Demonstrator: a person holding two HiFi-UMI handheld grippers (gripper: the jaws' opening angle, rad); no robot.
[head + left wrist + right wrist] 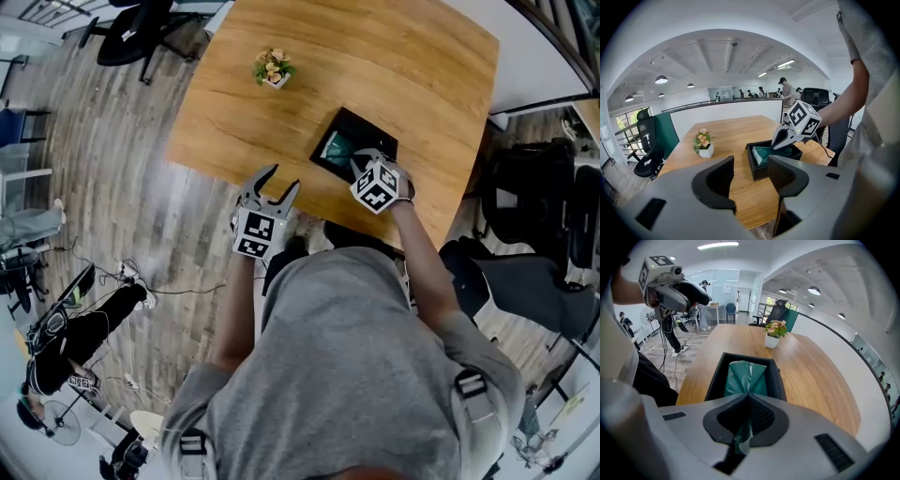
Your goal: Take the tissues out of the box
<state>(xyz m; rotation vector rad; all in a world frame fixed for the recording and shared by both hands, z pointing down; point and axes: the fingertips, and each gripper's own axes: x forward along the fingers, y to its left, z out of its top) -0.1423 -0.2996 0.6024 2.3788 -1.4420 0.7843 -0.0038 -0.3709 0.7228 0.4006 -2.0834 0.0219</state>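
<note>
**A:** Where was the green tissue pack [746, 375]?

**B:** It lay inside the black box [715, 378], near right on the table [811, 376].

**A:** And the grippers?

**B:** The right gripper [747, 398] was clamped on a fold of its wrapper. The left gripper [751, 176] hung spread and empty, left of the box. The lift out remained, I judged.

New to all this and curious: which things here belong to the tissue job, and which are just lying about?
Part of the job: black rectangular box; green plastic tissue pack in it; right gripper, shut on the pack; open left gripper, empty.
Just about: small potted flowers in a white pot; black office chair.
</note>
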